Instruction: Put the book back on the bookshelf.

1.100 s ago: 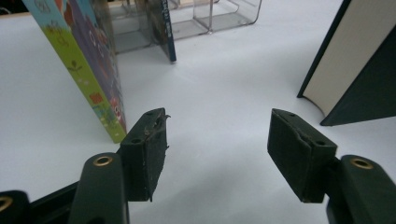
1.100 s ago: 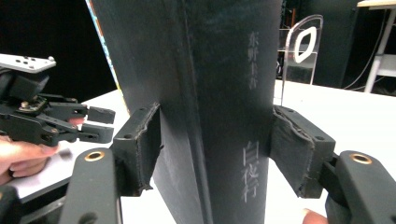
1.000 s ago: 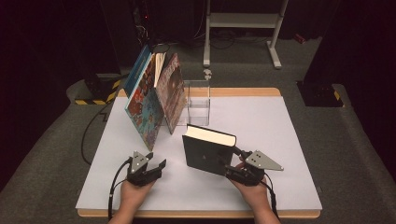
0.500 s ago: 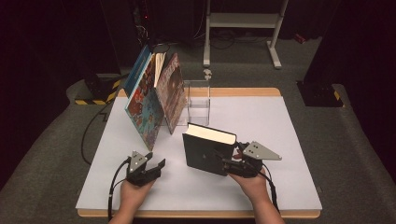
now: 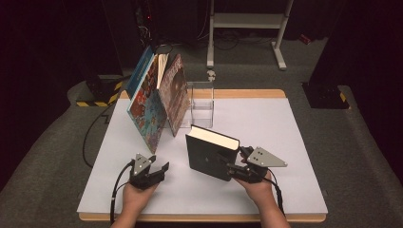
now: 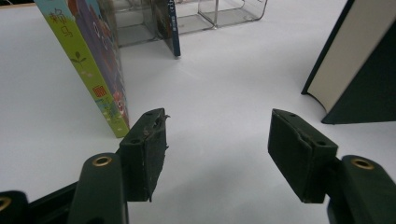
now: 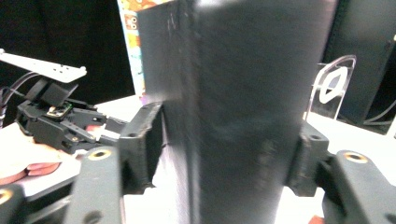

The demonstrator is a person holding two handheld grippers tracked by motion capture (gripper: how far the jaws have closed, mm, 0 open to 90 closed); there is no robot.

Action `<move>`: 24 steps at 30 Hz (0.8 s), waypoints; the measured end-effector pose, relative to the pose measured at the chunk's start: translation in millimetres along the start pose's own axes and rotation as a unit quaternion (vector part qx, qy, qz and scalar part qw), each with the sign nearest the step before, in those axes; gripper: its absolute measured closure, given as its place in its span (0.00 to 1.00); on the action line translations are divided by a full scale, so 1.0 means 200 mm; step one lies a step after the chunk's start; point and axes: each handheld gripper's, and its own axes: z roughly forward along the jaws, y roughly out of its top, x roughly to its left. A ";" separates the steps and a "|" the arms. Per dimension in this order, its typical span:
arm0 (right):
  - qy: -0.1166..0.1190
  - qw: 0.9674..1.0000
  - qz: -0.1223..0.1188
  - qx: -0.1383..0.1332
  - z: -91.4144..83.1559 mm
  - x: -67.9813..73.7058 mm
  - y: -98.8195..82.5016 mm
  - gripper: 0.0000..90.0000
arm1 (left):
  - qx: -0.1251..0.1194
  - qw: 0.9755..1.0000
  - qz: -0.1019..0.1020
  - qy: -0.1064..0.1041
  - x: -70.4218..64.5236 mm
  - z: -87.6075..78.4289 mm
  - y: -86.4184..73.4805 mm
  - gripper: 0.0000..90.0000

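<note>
At frame centre, the right tongs (image 5: 227,167), just closing, grip the black book (image 5: 209,151); the left tongs (image 5: 160,172) stand wide, empty.

Matt dark book (image 5: 207,153), clear plastic stand (image 5: 202,102), smooth table (image 5: 285,123)

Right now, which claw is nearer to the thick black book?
Right. The right claw has just been closing and its pads press on both covers of the black book, held upright. The left claw rests open, apart from it, to the book's left on the table.
</note>
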 end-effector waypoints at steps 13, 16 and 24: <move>0.022 1.000 0.004 -0.020 -0.03 0.03 -0.02 0.59 | 0.001 1.000 0.003 -0.003 0.00 0.00 0.00 0.41; 0.027 0.999 -0.002 -0.017 -0.03 0.05 -0.02 0.60 | 0.004 1.000 0.007 -0.003 0.00 0.00 0.00 0.41; -0.001 1.000 -0.008 -0.023 -0.02 0.07 0.00 0.61 | 0.002 1.000 0.003 -0.004 0.00 0.00 0.00 0.41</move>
